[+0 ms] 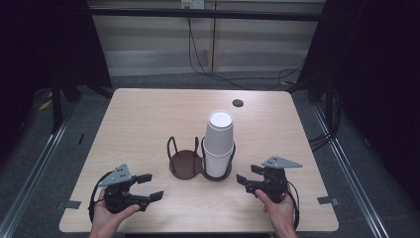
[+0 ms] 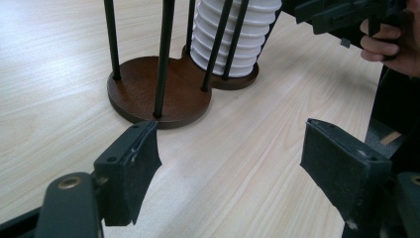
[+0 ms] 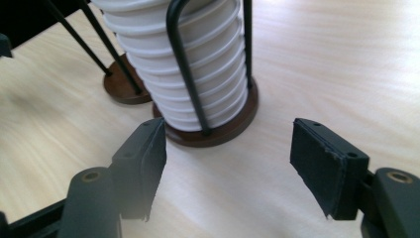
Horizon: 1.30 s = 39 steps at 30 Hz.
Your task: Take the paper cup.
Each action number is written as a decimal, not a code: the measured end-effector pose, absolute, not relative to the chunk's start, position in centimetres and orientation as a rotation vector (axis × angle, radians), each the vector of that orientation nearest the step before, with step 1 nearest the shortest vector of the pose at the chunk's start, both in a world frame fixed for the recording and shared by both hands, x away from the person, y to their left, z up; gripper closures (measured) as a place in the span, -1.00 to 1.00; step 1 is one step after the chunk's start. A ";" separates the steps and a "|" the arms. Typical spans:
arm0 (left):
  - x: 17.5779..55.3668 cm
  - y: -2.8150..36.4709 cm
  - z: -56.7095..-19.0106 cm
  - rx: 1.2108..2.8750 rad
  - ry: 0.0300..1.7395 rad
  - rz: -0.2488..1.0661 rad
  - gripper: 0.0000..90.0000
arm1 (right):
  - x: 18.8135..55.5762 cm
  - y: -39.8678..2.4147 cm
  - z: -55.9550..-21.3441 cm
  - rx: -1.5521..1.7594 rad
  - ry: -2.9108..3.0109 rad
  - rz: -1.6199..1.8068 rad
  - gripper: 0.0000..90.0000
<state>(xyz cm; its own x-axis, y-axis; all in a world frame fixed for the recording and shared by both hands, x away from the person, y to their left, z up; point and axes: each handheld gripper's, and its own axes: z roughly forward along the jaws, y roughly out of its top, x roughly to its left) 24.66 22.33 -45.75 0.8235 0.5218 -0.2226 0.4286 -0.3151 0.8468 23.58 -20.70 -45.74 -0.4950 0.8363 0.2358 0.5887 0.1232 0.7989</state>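
Both of your claws, left claw [image 1: 149, 187] and right claw [image 1: 249, 178], stand apart and empty, the stack of white paper cups [image 1: 218, 144] untouched in its dark wire holder [image 1: 184, 164] ahead between them, so everything remains to do.

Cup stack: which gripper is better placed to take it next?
Probably right. The right gripper sits beside the cup stack, jaws open toward it. The left gripper, also open, faces the holder's empty ring.

A dark round hole [image 1: 237, 103] marks the wooden table [image 1: 148, 119].
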 end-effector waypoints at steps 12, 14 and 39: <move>24.9 22.0 -46.0 1.978 0.706 0.096 -0.55 | 23.5 -21.4 -45.9 1.437 2.172 1.442 -0.38; 24.8 21.9 -46.1 1.983 0.702 0.086 -0.56 | 23.3 -21.4 -45.8 1.422 2.176 1.447 -0.38; 24.4 21.8 -46.1 2.018 0.663 0.072 -0.63 | 22.6 -19.8 -42.6 1.200 2.253 1.534 -0.44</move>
